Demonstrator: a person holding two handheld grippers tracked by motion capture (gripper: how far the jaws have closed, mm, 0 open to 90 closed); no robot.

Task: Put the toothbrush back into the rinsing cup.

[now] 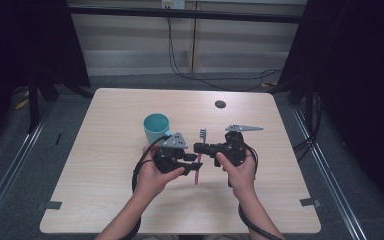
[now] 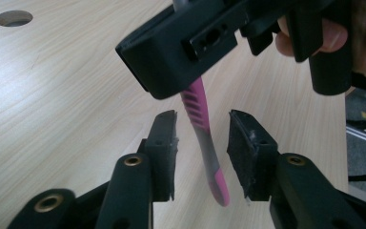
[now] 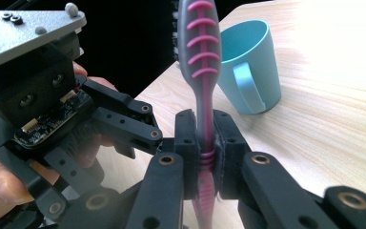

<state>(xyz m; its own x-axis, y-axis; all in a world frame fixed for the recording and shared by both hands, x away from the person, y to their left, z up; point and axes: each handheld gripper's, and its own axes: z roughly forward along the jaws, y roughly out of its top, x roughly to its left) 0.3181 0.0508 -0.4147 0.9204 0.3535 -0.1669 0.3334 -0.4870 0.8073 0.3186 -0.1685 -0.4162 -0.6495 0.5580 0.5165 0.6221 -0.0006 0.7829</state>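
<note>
I have the wooden surface (image 1: pixel 110 200) in front of me, with a small round hole (image 1: pixel 220 104) near its far edge. On it stands a teal cup (image 1: pixel 156 126), upright, just beyond my left hand (image 1: pixel 152 177). My right hand (image 1: pixel 240 172) holds the right claw (image 3: pixel 205 152) clamped on a pink and grey toothbrush (image 3: pixel 201 57), pads pressed on the handle partway along its length. In the high view the toothbrush hangs above the surface between the two claws, its long axis running roughly away from me, bristle head at the far end and pink tail toward me. In the right gripper view the head rises past the jaws, bristles facing left, with the cup behind it. My left claw (image 2: pixel 202 138) sits around the handle's tail end, jaws apart; the pads stand on either side of the pink handle without pressing on it.
</note>
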